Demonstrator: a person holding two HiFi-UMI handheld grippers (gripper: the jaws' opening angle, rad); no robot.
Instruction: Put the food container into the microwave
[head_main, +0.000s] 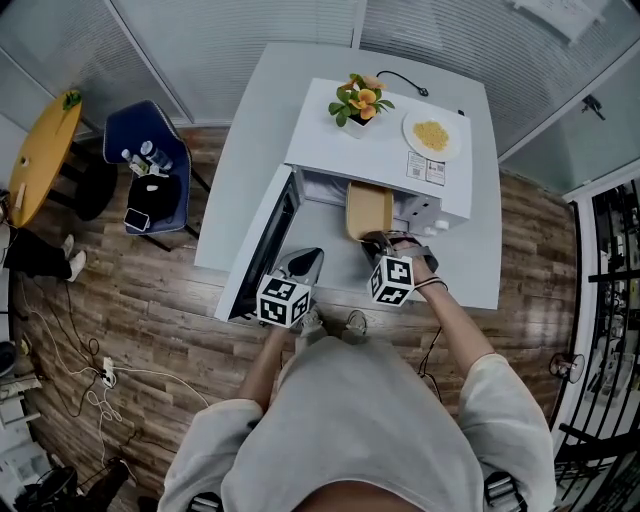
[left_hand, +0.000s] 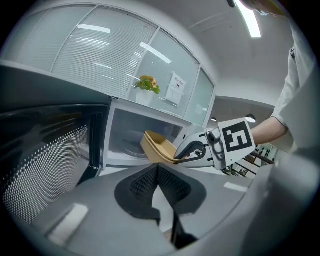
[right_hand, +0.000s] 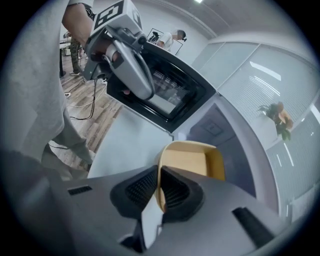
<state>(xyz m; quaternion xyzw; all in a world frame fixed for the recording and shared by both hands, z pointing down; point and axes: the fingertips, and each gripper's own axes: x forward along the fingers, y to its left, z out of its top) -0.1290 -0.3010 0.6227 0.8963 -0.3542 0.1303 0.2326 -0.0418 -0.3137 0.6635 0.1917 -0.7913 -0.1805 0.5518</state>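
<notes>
Standing at a white desk (head_main: 250, 150), a person works two hand-held tools. Nearest, the left claw (left_hand: 157, 170) hangs just beside the swung-open microwave door (head_main: 265, 245), its jaws pressed together with nothing between them. Beside it, the right claw (right_hand: 159, 187) is clamped on the near rim of the tan food container (right_hand: 190, 160), carrying it tilted and clear of the desk. The container sits at the mouth of the microwave (head_main: 330, 150), its far end just entering the open cavity. Whether it touches the oven floor cannot be told.

The step in hand appears to be the insertion itself, roughly midway. The next move likely calls for pushing the container level and deeper toward the turntable, lowering it until it rests, then spreading the right claw and backing out without snagging the rim. The idle left claw looks well placed to swing the door closed.

Farther back, a potted plant (head_main: 358, 100) and a plate (head_main: 409, 138) of yellow food rest on the microwave's top.
</notes>
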